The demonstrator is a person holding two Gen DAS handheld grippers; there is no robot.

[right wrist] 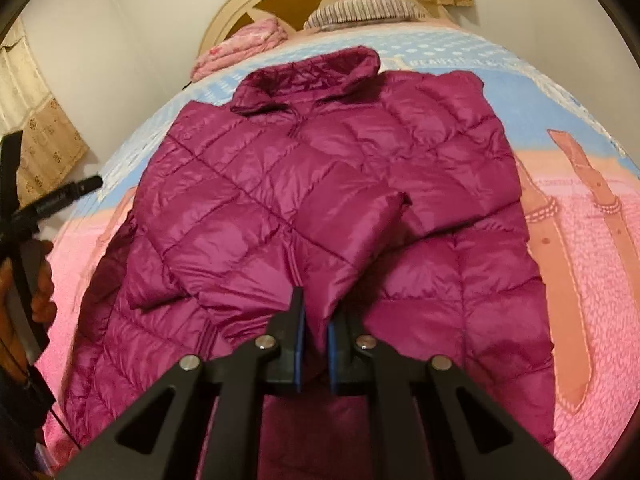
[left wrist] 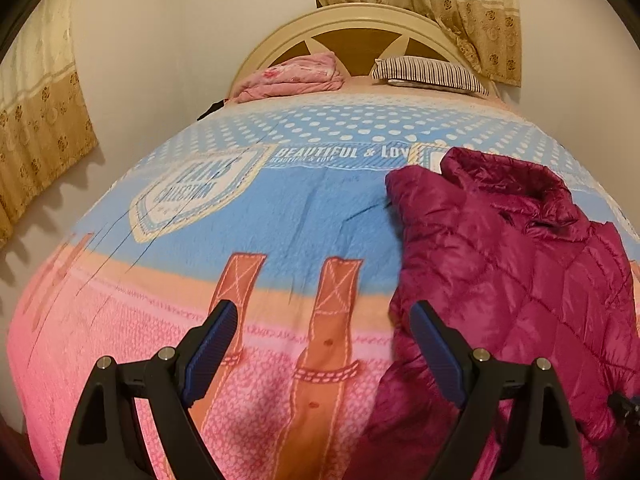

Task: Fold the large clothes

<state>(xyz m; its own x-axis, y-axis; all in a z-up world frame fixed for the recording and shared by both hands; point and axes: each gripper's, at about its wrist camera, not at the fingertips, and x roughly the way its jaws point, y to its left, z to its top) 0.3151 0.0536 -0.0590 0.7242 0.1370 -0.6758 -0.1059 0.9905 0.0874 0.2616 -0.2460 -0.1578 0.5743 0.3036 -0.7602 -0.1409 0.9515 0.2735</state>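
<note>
A magenta quilted puffer jacket lies front-up on the bed, collar toward the headboard, with one sleeve folded across its chest. My right gripper is shut on a fold of that sleeve's fabric near the jacket's middle. In the left wrist view the jacket lies to the right. My left gripper is open and empty above the bedspread, its right finger beside the jacket's left edge.
The bedspread is pink and blue with printed strap patterns. A folded pink blanket and a striped pillow lie by the cream headboard. Curtains hang at left and behind. The left hand and its gripper handle show at the left of the right wrist view.
</note>
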